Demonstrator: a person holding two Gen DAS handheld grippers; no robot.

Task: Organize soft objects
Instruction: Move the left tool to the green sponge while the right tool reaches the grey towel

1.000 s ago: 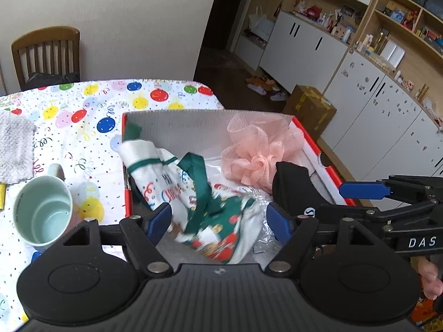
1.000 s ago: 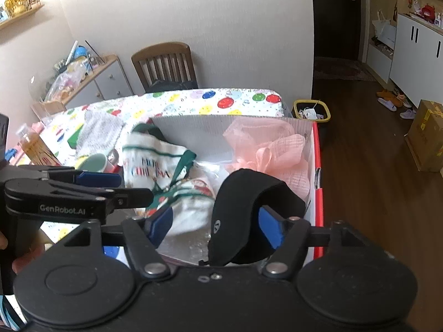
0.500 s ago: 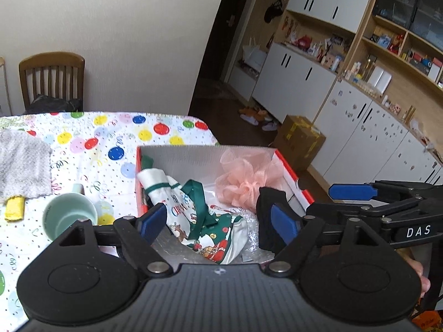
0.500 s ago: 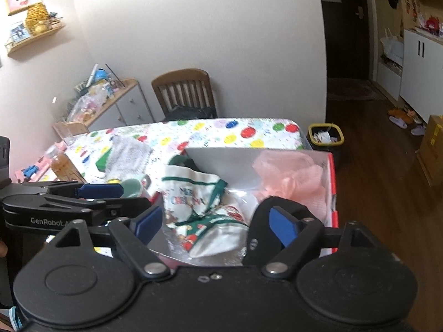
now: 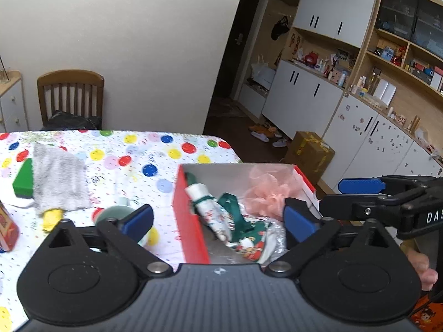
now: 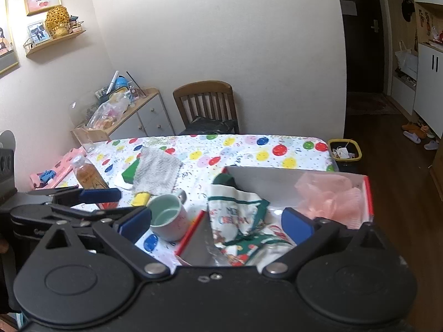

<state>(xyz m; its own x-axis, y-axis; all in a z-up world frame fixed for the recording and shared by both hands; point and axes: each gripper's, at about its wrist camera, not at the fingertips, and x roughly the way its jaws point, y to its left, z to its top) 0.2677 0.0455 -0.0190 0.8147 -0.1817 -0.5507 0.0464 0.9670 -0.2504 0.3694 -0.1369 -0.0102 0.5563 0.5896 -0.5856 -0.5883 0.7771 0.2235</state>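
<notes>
A red box (image 5: 191, 229) (image 6: 191, 232) with a grey inside stands on the spotted tablecloth. In it lie a white, green and red Christmas cloth (image 5: 221, 218) (image 6: 238, 215) and a pink mesh pouf (image 5: 265, 193) (image 6: 332, 193). My left gripper (image 5: 218, 221) hangs above the box's near left wall, its jaws opening, nothing between them. My right gripper (image 6: 216, 222) hovers over the same box, jaws opening too and holding nothing. Each gripper shows in the other's view: the right gripper (image 5: 351, 196), the left gripper (image 6: 110, 203). A grey fluffy cloth (image 5: 58, 177) (image 6: 157, 171) lies on the table to the left.
A pale green mug (image 6: 167, 218) (image 5: 113, 213) stands just left of the box. Under the grey cloth sit a green block (image 6: 130, 171) and a yellow piece (image 6: 139, 197). A bottle (image 6: 88, 177) stands further left. A wooden chair (image 6: 205, 105) is behind the table.
Both grippers have risen and drawn back from the box while their jaws spread wider. The black soft item seen between the right jaws is no longer in that view.
</notes>
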